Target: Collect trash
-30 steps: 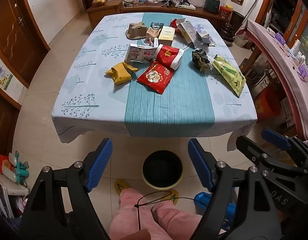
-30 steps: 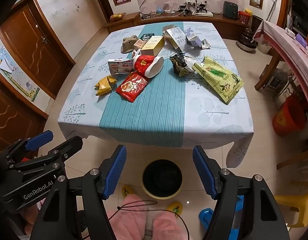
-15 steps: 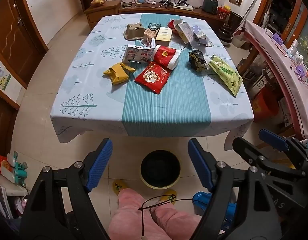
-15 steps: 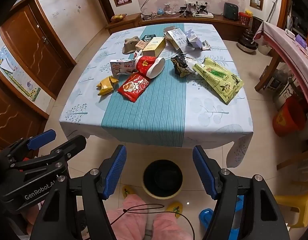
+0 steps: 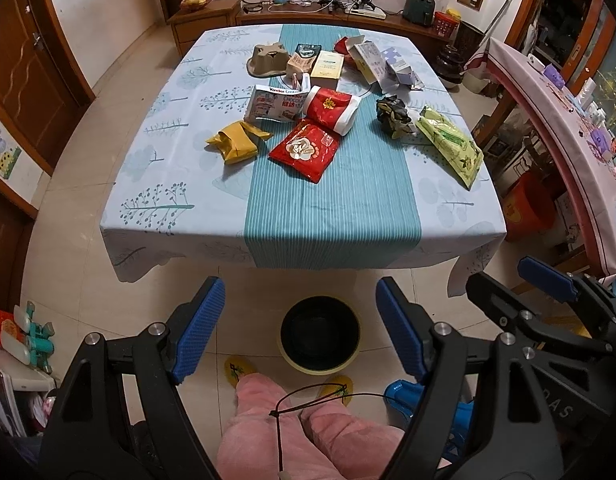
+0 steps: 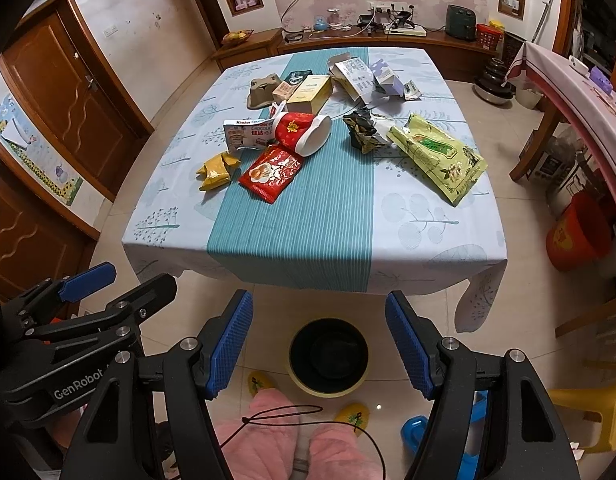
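Observation:
A table with a pale blue and teal cloth [image 5: 327,208] [image 6: 292,236] carries scattered trash: a yellow wrapper [image 5: 236,142] [image 6: 218,168], a red snack bag [image 5: 306,148] [image 6: 272,170], a red and white pack [image 5: 331,108] [image 6: 304,132], a Kinder box [image 5: 274,102], a crumpled dark wrapper [image 5: 393,114] [image 6: 363,128], a green bag [image 5: 451,144] [image 6: 439,156] and cartons at the far end. A black bin with a yellow rim [image 5: 319,334] [image 6: 327,354] stands on the floor before the table. My left gripper [image 5: 300,328] and right gripper [image 6: 319,340] are both open and empty, held above the bin, back from the table.
The person's pink-trousered knees [image 5: 308,424] are below the grippers. A red bucket [image 6: 579,232] and a second covered table [image 6: 579,92] stand at the right. A yellow stool [image 6: 587,408] is at lower right. Wooden doors [image 6: 68,92] are on the left.
Both grippers have drawn back and risen a little from the table, so the table looks smaller and farther. Both stay open. Nothing on the table has moved.

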`<action>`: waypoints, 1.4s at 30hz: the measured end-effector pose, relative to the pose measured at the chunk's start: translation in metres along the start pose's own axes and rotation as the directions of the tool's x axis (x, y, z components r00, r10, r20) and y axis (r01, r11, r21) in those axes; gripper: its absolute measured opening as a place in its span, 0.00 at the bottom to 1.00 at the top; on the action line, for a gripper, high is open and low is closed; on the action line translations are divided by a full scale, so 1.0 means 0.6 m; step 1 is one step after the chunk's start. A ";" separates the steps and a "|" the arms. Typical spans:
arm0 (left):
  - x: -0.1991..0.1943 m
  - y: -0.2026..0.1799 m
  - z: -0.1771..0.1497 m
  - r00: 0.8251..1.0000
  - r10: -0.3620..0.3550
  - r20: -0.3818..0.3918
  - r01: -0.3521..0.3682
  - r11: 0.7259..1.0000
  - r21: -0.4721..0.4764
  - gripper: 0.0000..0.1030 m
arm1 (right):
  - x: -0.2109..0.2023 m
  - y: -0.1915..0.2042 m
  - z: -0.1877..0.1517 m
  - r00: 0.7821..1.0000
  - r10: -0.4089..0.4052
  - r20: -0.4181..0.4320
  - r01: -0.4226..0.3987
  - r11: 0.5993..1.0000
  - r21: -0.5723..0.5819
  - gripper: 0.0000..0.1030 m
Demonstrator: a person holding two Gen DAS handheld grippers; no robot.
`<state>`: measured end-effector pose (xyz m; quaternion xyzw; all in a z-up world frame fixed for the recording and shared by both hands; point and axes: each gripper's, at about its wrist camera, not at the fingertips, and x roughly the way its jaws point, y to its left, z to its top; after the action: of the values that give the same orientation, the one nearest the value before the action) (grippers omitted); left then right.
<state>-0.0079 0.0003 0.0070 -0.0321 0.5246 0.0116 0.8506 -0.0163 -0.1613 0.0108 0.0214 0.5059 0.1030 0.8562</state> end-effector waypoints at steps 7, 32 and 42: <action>-0.002 -0.002 -0.003 1.000 0.005 0.003 -0.005 1.000 0.005 0.74 | -0.002 0.006 -0.002 1.000 0.002 -0.001 -0.002 1.000 -0.002 0.68; -0.011 -0.001 -0.003 1.000 0.022 -0.002 -0.022 1.000 -0.002 0.74 | -0.008 0.007 0.002 1.000 0.017 0.005 -0.017 1.000 -0.012 0.68; -0.030 0.015 0.017 1.000 0.008 0.019 -0.008 1.000 0.011 0.73 | -0.023 0.019 0.024 0.999 0.015 0.031 -0.015 1.000 0.004 0.68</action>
<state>-0.0073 0.0101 0.0272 -0.0251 0.5167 0.0123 0.8557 -0.0121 -0.1517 0.0314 0.0285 0.4925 0.1082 0.8631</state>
